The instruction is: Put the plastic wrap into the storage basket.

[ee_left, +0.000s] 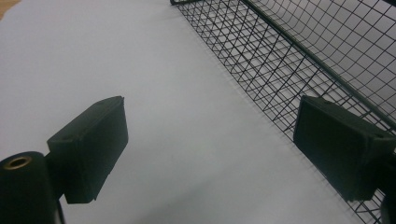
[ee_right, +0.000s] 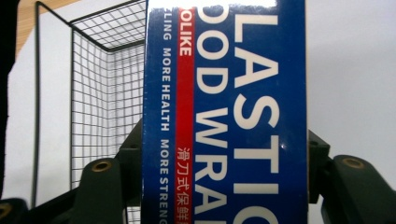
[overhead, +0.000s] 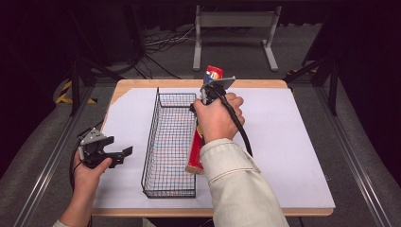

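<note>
Meanwhile, beside the wire basket on the bench, a long plastic-wrap box was pinched mid-length by the right gripper; light, stiff, glossy cardboard was judged slippery. The left gripper was held spread, empty.

We are seeing a white sheet lying over a wooden tabletop, while cables and a grey metal stand are sitting on the floor beyond.
</note>
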